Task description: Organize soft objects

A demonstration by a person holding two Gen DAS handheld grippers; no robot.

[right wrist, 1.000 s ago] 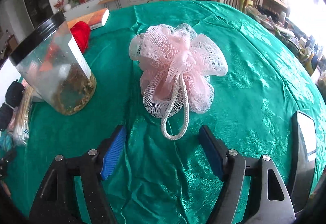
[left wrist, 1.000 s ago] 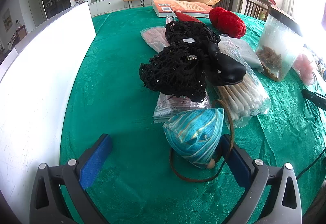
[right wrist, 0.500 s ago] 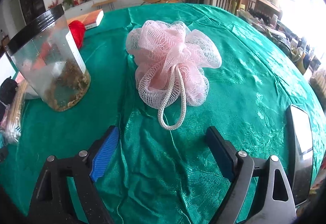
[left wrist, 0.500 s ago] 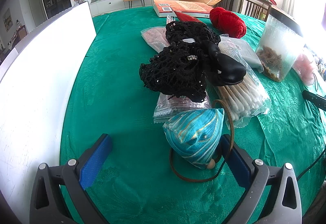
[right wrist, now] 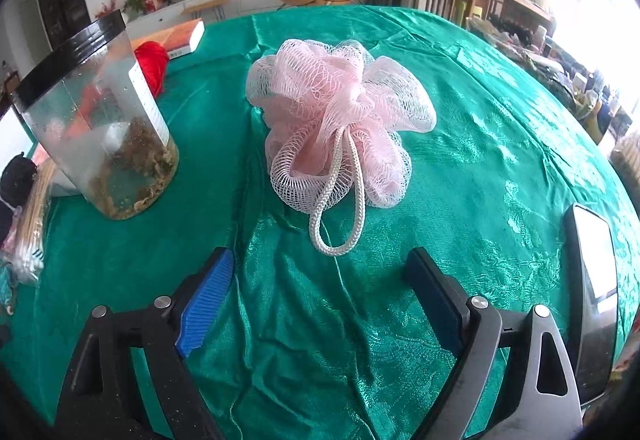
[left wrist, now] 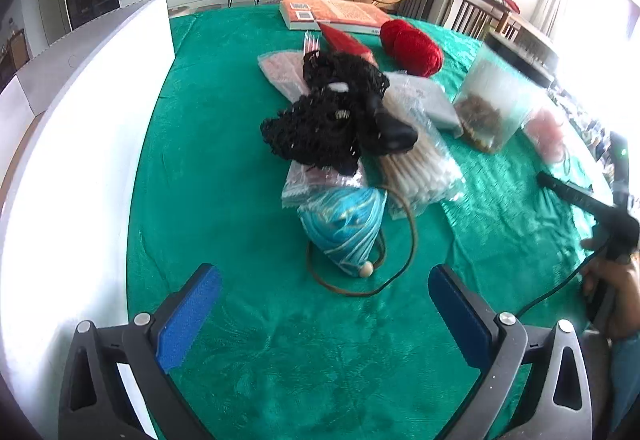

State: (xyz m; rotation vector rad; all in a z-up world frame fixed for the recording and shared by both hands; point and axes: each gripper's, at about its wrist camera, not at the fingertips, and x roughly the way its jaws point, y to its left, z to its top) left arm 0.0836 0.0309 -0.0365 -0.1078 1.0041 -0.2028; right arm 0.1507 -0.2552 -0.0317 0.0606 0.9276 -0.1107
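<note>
Left gripper (left wrist: 324, 294) rose, wide open, empty; right gripper (right wrist: 320, 268) wide, empty, before 1 pink loofah (right wrist: 340, 115)

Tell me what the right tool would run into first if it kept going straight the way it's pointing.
Probably the white cord loop of the pink mesh bath pouf, which lies dead ahead of the open right tool; depth is hard to judge, so the green tablecloth could come first.

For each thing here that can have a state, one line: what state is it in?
left gripper: open, empty.
right gripper: open, nothing between the pads.
pink mesh bath pouf: resting on the tablecloth, cord loop toward the gripper, ungripped.
clear jar: upright, black lid on, partly filled.
teal pouch: lying on the cloth, cord loose around it.
orange book: closed, flat.
</note>
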